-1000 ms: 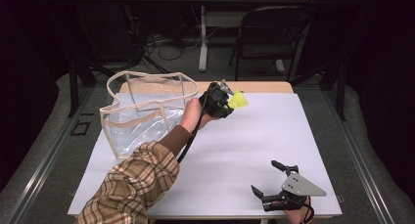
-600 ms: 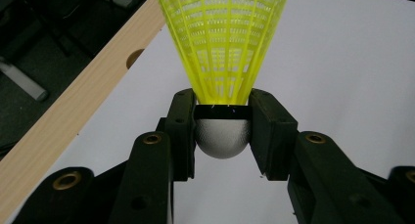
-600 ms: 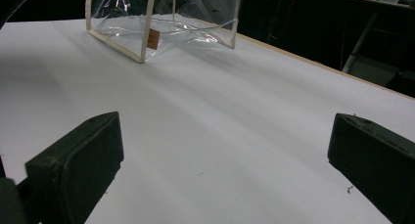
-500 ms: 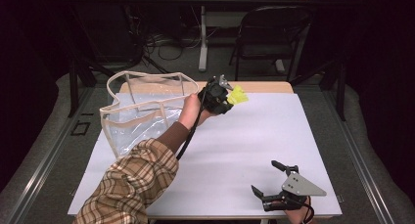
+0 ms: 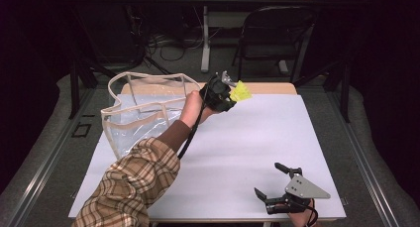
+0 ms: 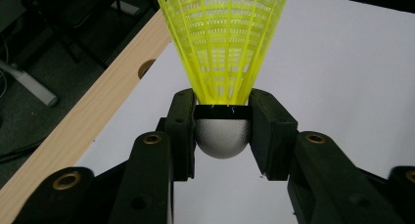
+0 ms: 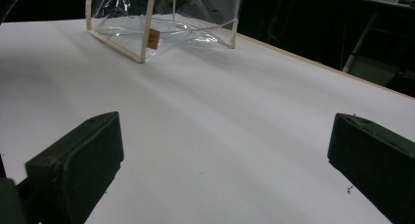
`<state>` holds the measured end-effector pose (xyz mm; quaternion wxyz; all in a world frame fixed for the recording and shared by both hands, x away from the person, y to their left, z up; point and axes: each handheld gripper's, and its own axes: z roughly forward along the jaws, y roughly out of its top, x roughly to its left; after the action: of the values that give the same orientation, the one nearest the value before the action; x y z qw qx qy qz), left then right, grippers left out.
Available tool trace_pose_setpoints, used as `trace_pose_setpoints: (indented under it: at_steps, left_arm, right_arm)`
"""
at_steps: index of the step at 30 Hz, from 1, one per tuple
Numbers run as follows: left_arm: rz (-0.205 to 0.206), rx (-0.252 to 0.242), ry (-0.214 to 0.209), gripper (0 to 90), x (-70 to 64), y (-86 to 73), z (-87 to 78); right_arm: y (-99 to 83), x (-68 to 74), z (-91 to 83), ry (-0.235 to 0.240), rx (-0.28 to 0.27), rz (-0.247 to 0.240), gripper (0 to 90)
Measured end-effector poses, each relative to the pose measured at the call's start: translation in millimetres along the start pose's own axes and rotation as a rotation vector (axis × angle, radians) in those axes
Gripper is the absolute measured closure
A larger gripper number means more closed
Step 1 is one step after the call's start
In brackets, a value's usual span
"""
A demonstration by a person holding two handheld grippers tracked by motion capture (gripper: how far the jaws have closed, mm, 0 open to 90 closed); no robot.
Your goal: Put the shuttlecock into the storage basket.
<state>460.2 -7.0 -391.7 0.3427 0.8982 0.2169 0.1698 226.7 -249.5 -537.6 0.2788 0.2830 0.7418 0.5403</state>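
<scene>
Yellow plastic mesh fans out from the shuttlecock, whose rounded grey-white cork base sits clamped between the two black jaws of the left gripper. In the left gripper view the skirt points away from the camera, out over the white table cover, with the bare wooden table edge running diagonally at the left.

From the high view, the left gripper is raised near the far side of the table, just to the right of the clear plastic tote bag. The shuttlecock sticks out of it on the side away from the bag, apart from the bag's rim. The bag stands upright on the cover with its mouth open, its cream-coloured trim and handles outlining the transparent walls. A plaid sleeve leads up to the hand holding this gripper, and the forearm passes just beside the bag's right wall.

The right gripper rests low at the near edge of the table, well apart from the bag and diagonally across the cover from it. Its jaws stand wide apart with nothing between them; the right gripper view shows bare white cover between the two black pads and the tote bag farther off.
</scene>
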Motion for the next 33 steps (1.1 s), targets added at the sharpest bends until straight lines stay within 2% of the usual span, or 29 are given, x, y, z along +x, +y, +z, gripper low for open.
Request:
trace_pose_setpoints:
  at_steps: [24,33]
  left_arm:
    - [0.004,-0.021,0.033,64.8,10.3,13.3,-19.1]
    - [0.018,-0.028,0.05,64.8,14.0,20.1,-29.6]
  right_arm:
    - [-0.2,-0.1,0.4,0.002,0.004,-0.002,0.0]
    - [-0.1,-0.1,0.5,0.003,0.004,-0.004,0.0]
